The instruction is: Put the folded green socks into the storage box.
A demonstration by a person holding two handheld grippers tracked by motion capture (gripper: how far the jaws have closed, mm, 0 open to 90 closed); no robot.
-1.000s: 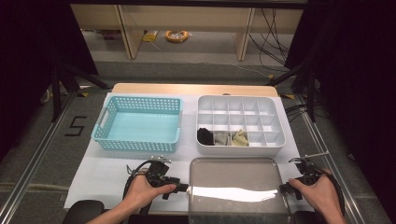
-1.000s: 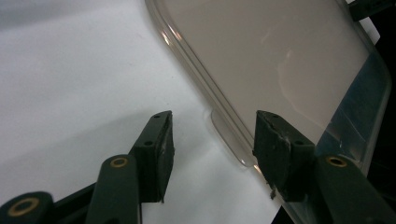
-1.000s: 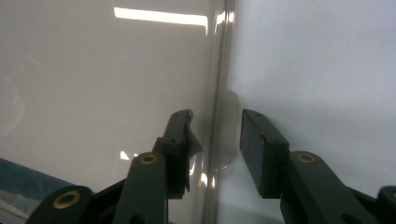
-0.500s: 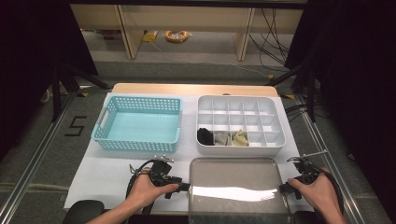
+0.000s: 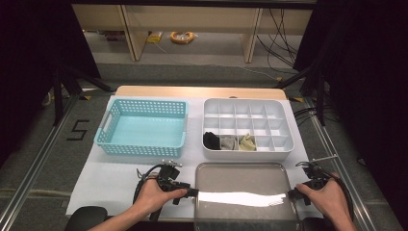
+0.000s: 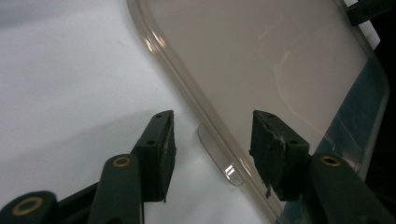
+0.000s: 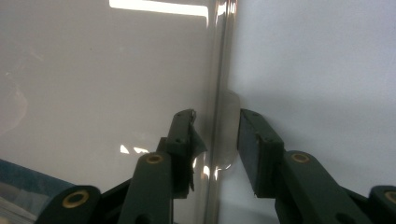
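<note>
A clear plastic lid (image 5: 243, 192) lies flat at the table's front edge. My left gripper (image 5: 192, 192) is at its left rim. In the left gripper view the lid (image 6: 261, 56) slants across, and my left gripper (image 6: 212, 140) stands open astride the rim and a small tab (image 6: 217, 154), with neither pad touching. My right gripper (image 5: 292, 195) is at the lid's right rim. In the right gripper view my right gripper (image 7: 216, 135) has just been closing, with the lid (image 7: 93, 70) rim and its tab (image 7: 229, 126) between the jaws and small gaps still on both sides.
A teal mesh basket (image 5: 142, 127) sits empty at the back left. A white divided box (image 5: 248, 113) stands at the back right, with a dark item (image 5: 210, 140) and two pale ones in its front row. A white sheet (image 5: 106, 178) covers the table.
</note>
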